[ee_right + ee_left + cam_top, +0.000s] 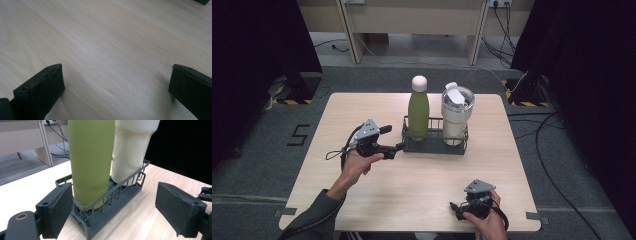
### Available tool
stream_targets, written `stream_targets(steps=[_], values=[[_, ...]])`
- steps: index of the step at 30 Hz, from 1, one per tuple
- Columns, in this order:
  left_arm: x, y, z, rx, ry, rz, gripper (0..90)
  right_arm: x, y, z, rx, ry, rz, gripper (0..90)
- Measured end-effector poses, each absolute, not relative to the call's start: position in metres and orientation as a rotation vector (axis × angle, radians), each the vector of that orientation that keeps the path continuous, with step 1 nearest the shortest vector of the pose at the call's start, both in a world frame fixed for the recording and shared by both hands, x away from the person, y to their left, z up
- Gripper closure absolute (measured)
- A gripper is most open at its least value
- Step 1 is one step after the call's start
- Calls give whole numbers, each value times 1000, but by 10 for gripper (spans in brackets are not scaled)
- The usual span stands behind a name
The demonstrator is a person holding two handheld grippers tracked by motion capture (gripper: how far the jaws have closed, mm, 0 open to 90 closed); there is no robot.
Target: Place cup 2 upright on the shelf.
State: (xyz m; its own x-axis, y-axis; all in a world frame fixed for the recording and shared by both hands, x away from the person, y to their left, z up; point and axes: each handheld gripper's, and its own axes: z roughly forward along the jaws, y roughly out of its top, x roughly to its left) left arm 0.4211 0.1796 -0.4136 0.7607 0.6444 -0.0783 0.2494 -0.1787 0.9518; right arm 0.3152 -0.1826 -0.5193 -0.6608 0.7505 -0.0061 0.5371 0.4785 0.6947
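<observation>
Dark wire rack [434, 145] at table [362, 195] centre-back, holding 2 vessels: green bottle [418, 112] in left end, cream tumbler [455, 120] in right end, both upright. Left gripper [393, 139] level, pointing at rack's left end; jaws apart, straddling rack's end in left gripper view, pads [58, 207] not pressing. Bottle and tumbler tops cut off there. Right gripper [458, 207] low over bare wood near front edge, well apart from rack, jaws wide, nothing between. Right hand [486, 220] partly cut off by frame.

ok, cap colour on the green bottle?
White, on the green bottle; its cap shows best in the high view.
</observation>
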Motion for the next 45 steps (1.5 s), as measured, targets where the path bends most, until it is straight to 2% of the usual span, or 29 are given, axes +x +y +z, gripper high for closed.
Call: stream_targets(steps=[45], values=[[389, 204, -430, 1774, 719, 397, 146, 315, -182, -519, 1092, 2420, 974, 4]])
